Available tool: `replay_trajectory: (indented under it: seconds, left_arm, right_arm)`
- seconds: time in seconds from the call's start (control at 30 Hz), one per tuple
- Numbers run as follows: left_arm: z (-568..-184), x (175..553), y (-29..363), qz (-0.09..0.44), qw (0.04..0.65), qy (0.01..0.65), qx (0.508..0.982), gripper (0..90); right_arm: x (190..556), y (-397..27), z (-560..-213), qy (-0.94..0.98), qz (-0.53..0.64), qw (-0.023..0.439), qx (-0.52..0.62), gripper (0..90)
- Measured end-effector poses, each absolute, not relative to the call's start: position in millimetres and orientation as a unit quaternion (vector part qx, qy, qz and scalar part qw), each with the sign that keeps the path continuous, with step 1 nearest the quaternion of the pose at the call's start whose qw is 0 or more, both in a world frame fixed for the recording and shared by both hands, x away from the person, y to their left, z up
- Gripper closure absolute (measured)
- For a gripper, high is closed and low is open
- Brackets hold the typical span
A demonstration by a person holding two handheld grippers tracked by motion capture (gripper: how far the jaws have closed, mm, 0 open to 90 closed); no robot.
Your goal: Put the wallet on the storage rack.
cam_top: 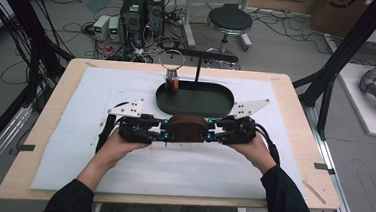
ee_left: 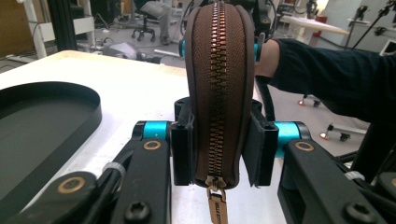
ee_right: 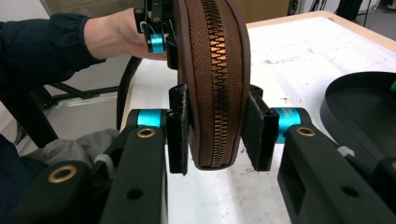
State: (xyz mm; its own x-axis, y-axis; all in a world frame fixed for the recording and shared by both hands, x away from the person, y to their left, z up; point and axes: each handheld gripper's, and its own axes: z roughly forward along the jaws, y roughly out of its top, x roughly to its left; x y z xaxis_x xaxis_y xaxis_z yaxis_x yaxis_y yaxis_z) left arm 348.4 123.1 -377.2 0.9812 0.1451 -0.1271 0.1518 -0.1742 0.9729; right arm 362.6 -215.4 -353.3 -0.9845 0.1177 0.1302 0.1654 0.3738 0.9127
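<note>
brown zippered pouch (cam_top: 186, 128) hangs just above the white mat (cam_top: 171, 170), at 6 o'clock from the black oval tray (cam_top: 194, 108). left gripper (cam_top: 160, 132) pinches its 9 o'clock end, right gripper (cam_top: 212, 134) its 3 o'clock end, pads pressing both sides; zipper closed.

The black tray (cam_top: 194, 108) blocks just beyond; bare mat (cam_top: 171, 170) lies open nearer the person.

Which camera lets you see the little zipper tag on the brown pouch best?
The left gripper view: the zipper tag hangs close up at the near end of the brown pouch, between the jaws. The right gripper view shows the zipper teeth, no tag. In the high view the pouch is too small to tell.
</note>
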Motion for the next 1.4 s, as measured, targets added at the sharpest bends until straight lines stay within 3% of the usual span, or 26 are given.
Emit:
replay_trajectory:
  seconds: [0.27,0.8,1.4]
  left_arm:
    - [-374,350,131,0.021,0.611,0.134,0.78,44.9]
    - [-372,332,169,0.076,0.594,0.162,0.784,41.6]
    - [-376,317,194,0.113,0.589,0.18,0.779,37.3]
  right_arm:
    - [364,-222,-352,-0.831,-0.548,-0.004,-0.101,68.4]
    - [402,-233,-364,-0.803,-0.527,-0.14,-0.241,69.0]
    - [436,-213,-387,-0.793,-0.505,-0.167,-0.298,69.1]
